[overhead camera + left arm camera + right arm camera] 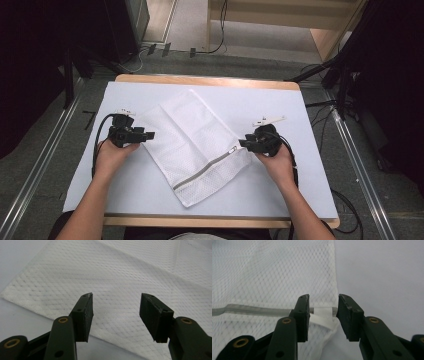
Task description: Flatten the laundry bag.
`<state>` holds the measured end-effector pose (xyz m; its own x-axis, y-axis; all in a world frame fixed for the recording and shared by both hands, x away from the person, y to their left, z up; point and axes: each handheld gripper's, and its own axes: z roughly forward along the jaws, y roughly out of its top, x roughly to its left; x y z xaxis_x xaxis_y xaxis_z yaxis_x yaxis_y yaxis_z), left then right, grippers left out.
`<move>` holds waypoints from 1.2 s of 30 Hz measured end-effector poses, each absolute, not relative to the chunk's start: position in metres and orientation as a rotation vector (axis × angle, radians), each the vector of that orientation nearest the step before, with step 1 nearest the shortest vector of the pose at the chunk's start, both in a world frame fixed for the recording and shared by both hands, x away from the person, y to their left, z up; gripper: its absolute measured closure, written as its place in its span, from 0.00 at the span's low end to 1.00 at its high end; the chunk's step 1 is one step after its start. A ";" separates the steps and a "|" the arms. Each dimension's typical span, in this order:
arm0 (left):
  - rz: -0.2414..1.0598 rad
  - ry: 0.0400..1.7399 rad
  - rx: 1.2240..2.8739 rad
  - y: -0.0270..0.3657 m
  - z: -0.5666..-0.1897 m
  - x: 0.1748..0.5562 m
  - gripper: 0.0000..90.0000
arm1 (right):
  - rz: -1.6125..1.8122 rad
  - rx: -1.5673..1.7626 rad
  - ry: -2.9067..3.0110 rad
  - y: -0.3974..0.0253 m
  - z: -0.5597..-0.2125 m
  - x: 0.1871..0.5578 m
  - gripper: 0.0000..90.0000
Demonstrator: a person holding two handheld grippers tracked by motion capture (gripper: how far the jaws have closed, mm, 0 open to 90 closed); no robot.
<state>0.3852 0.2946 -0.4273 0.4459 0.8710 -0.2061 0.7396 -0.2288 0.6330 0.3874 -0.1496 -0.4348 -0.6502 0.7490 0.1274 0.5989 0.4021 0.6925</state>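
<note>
white mesh bag [192,150]: left gripper [116,312] wide; right gripper [323,315] apparently straddles zipper tab [323,312].

Mesh bag [192,150] lies on table [280,105] (mid-table); grippers flank it.

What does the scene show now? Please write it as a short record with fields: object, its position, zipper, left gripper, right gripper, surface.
object: white mesh laundry bag
position: lies flat and slanted on the table, between the two grippers
zipper: grey zipper across the near end, looks closed
left gripper: left gripper open, jaws over the bag's edge, gripping nothing
right gripper: right gripper open, jaws on either side of the white tab at the zipper's end, not yet closed on it
surface: white table cover
</note>
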 end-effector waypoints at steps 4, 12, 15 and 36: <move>0.257 1.351 2.021 0.296 -0.427 0.380 0.50 | 1.070 1.195 2.466 -0.141 -0.437 0.403 0.69; 0.270 1.359 2.019 0.300 -0.429 0.371 0.50 | 1.060 1.218 2.465 -0.126 -0.443 0.428 0.67; 0.276 1.368 2.017 0.302 -0.429 0.367 0.50 | 1.053 1.194 2.473 -0.119 -0.443 0.438 0.66; 0.291 1.393 1.989 0.317 -0.430 0.351 0.50 | 0.951 1.113 2.542 -0.063 -0.463 0.495 0.60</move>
